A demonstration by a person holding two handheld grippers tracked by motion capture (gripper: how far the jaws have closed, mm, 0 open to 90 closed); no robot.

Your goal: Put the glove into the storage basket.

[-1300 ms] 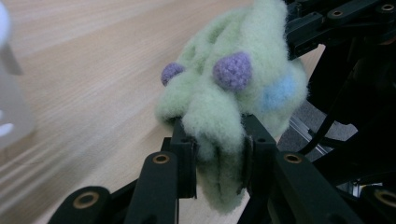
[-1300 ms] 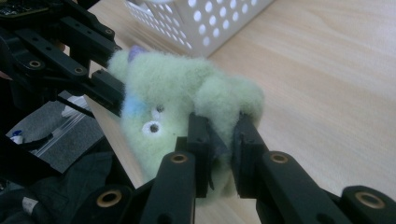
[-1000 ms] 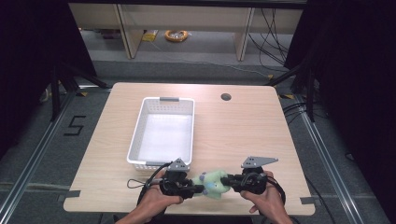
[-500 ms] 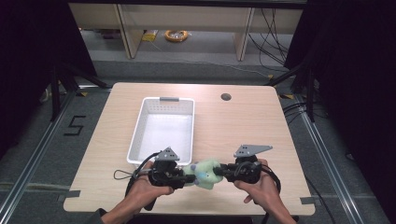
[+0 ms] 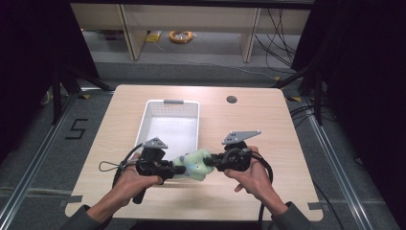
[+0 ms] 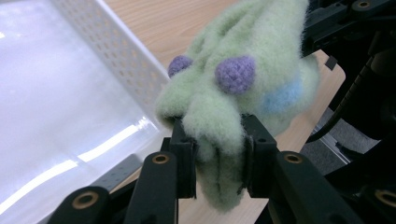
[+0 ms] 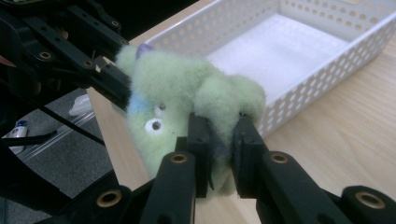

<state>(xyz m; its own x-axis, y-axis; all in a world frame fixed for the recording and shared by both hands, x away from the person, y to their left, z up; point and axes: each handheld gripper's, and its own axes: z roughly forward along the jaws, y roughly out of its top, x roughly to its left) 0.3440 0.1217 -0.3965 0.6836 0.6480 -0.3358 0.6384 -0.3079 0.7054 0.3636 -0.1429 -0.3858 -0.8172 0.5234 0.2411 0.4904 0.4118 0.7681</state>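
Observation:
A pale green plush toy [image 5: 194, 164] with purple bumps and a blue patch hangs between my two grippers, just off the near end of the white perforated basket [image 5: 163, 109]. My left gripper [image 5: 173, 170] is shut on one end of the plush toy [image 6: 233, 93], the fleece bulging between its jaws. From the other side my right gripper [image 5: 214, 162] is shut on the plush toy [image 7: 187, 98], whose small eye faces that camera. In the left gripper view the left gripper [image 6: 218, 156] pinches a fold; in the right gripper view the right gripper [image 7: 221, 149] does the same.
The basket [image 7: 327, 60] is empty, with a white floor. A round cable hole [image 5: 231, 99] sits at the table's far right. Bare wood lies to the right of the basket. Shelving and cables stand beyond the far edge, and the near table edge is just under my hands.
Both grippers have carried the plush toy leftward and farther from the near edge, up to the basket's near end. Both stay shut on it.

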